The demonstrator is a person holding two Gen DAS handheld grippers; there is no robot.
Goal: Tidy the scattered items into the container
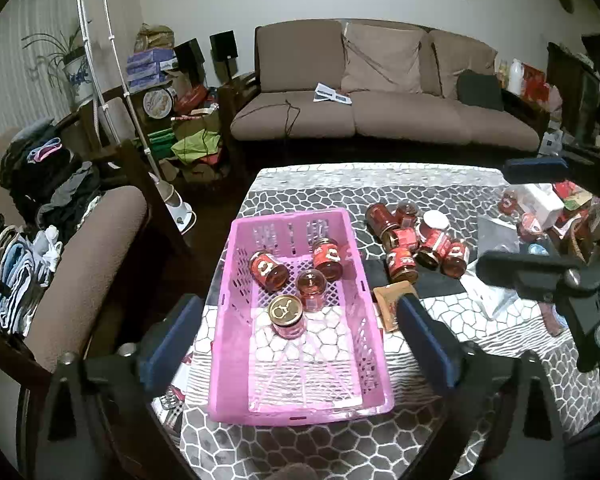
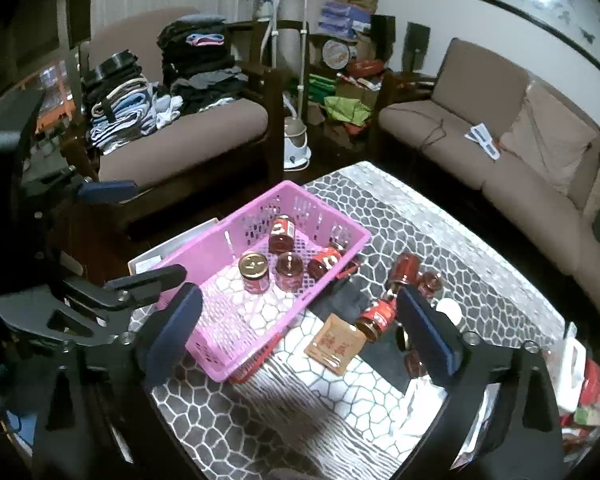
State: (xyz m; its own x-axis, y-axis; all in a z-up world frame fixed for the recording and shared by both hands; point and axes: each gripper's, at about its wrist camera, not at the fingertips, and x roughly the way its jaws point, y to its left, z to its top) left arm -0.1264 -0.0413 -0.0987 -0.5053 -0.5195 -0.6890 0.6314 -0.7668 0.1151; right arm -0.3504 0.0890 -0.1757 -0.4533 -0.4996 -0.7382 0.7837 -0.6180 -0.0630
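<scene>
A pink basket [image 1: 228,320] [image 2: 204,248] stands on the stone-patterned table [image 1: 340,452]. Several red jars lie in it; one with a gold lid [image 1: 286,316] [image 2: 254,272] stands upright. More red jars [image 1: 420,246] [image 2: 376,316] lie in a heap on the table to the basket's right, next to a brown packet [image 1: 388,300] [image 2: 334,344]. My left gripper [image 1: 300,344] [image 2: 132,236] hangs open above the basket, holding nothing. My right gripper [image 2: 300,332] [image 1: 532,216] is open and empty too, above the table between the basket and the heap.
White boxes and red packs [image 1: 548,208] crowd the table's right edge. A brown sofa [image 1: 380,112] stands behind the table. An armchair [image 2: 180,132] to the left carries stacks of folded clothes. Bags and boxes [image 1: 172,92] fill the corner.
</scene>
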